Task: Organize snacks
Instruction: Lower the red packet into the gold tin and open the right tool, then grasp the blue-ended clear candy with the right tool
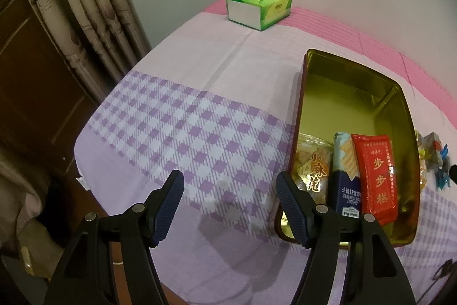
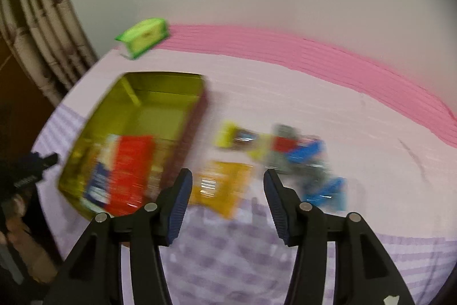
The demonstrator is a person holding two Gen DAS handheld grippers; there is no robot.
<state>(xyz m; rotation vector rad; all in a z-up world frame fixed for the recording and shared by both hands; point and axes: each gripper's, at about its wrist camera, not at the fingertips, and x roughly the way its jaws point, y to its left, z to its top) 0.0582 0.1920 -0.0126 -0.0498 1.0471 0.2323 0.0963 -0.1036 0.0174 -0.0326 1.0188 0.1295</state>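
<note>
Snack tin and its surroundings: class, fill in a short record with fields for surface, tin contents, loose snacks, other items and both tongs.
surface: checked purple and pink cloth
tin: open, gold inside, far half bare
tin contents: red packet, blue cracker pack, clear twist-snack bag, side by side at the near end
loose snacks: yellow packets and blue-and-red ones on the cloth beside the tin; blurred
other items: green tissue box at the far edge
left tongs: open, empty
right tongs: open, empty
</note>
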